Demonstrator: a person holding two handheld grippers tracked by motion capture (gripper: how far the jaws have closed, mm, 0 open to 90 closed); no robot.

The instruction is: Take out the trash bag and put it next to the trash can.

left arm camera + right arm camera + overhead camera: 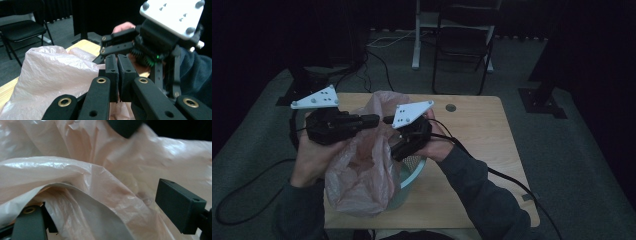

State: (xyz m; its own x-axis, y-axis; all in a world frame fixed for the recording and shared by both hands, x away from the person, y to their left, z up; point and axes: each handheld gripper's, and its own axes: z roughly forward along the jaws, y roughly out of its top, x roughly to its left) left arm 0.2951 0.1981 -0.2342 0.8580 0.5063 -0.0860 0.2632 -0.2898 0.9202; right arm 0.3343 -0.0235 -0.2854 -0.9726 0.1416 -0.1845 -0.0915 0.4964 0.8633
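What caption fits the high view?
Two hand-held grippers fit a pink bag over a mesh bin on a table.

Place: a dark test room, like a lab
Floor: grey carpet with black cables
Walls: black curtains
Furniture: one small wooden surface, a black folding chair, stand feet

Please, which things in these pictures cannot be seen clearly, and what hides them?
- Mesh bin, high view: mostly covered by the pink plastic bag; its contents are hidden.
- Left gripper, left gripper view: shut, but whether bag film sits between the fingers cannot be told.
- Right gripper, right gripper view: open; one finger cut off by the bottom edge.
- Dark shape at that view's top edge: blurred.
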